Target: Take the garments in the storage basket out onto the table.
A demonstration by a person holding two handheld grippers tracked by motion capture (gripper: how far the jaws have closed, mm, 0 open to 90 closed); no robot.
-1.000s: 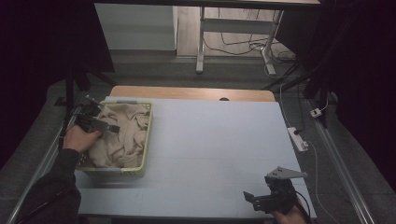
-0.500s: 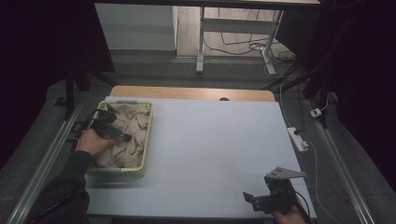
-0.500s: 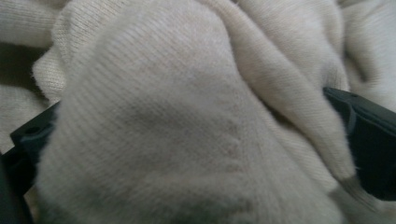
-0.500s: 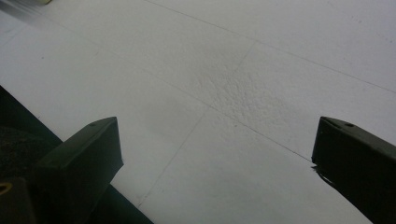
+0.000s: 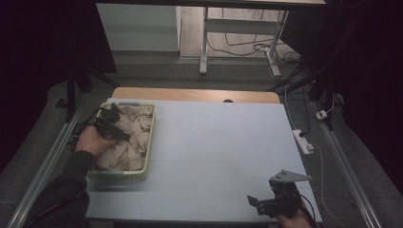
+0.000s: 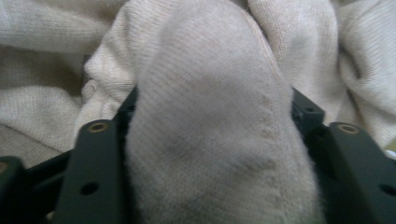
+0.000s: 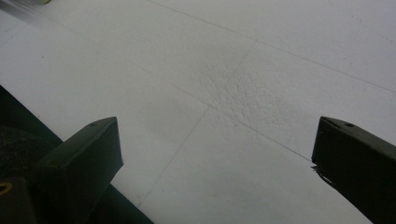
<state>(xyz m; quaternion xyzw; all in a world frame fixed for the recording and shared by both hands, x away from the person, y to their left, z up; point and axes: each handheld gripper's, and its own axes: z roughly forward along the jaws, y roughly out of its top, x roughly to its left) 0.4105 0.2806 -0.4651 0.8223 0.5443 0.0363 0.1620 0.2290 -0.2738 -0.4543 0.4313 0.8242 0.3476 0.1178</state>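
A pale green basket (image 5: 150, 142) stands at the left of the white table (image 5: 218, 142) and holds crumpled beige knit cloth (image 5: 130, 145). My left gripper (image 5: 122, 135) is down in the basket, pressed into the cloth. In the left gripper view a thick fold of the cloth (image 6: 210, 154) bulges up between the jaws of the left gripper (image 6: 215, 102), which stand wide apart. My right gripper (image 5: 254, 205) rests near the table's front right corner. It is open (image 7: 217, 140), with only bare table between its jaws.
A white power strip (image 5: 302, 141) lies off the table's right edge with a cable running back. A wooden strip (image 5: 190, 94) borders the table's far side. Metal rails (image 5: 47, 161) run along both sides.
My left gripper moved right over the basket and sank into the cloth. The right gripper has not moved.
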